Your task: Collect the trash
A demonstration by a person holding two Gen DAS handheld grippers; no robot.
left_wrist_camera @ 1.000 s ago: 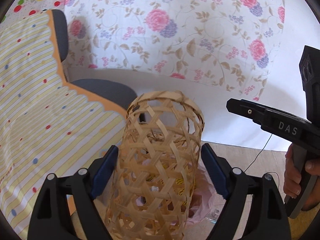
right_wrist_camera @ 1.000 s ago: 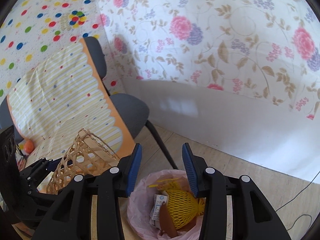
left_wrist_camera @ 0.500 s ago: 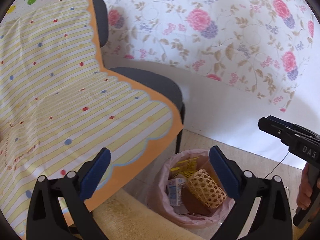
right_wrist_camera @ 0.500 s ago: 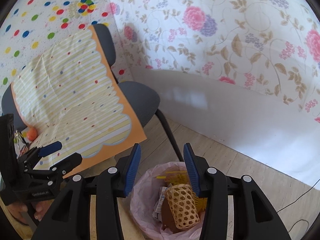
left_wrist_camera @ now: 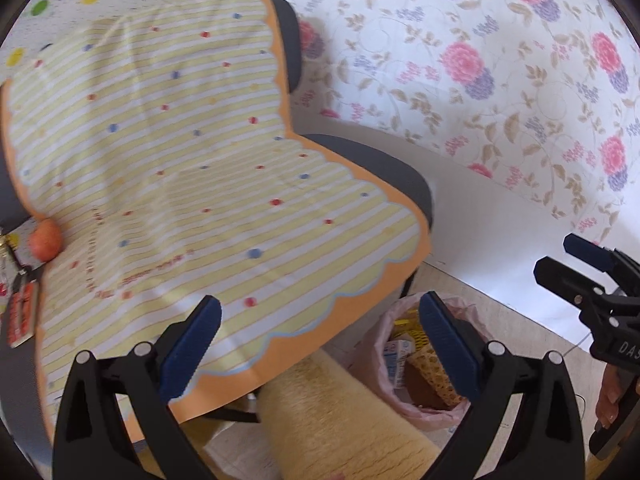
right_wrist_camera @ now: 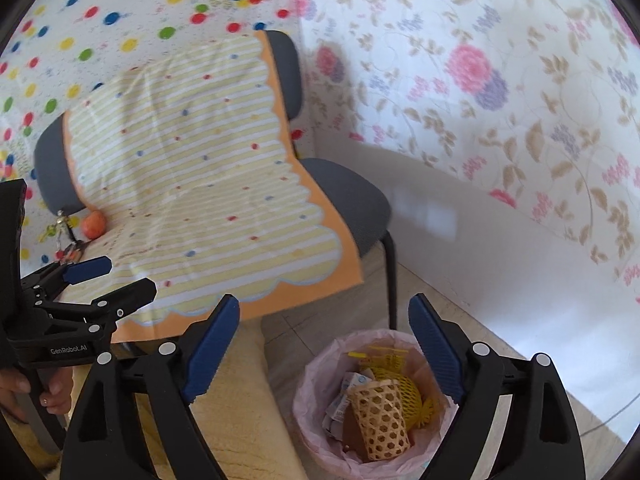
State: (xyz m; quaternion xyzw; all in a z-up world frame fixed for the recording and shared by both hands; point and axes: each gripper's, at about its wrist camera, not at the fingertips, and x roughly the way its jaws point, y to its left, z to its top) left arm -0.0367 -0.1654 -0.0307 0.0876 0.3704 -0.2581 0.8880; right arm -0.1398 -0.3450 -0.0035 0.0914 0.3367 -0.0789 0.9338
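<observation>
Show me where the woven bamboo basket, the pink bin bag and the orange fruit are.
woven bamboo basket (right_wrist_camera: pixel 382 420), right wrist view, its lattice side.
pink bin bag (right_wrist_camera: pixel 316 376), right wrist view, its left rim.
orange fruit (right_wrist_camera: pixel 94 224), right wrist view, its middle.

Left tongs (left_wrist_camera: pixel 320 340) wide apart, empty; right tongs (right_wrist_camera: pixel 325 346) just spread, nothing between, both angled down.

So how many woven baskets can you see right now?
1. The woven basket sits upright in the pink-lined trash bin on the floor beside the chair, among wrappers. Others could be hidden deeper in the bin.
</observation>
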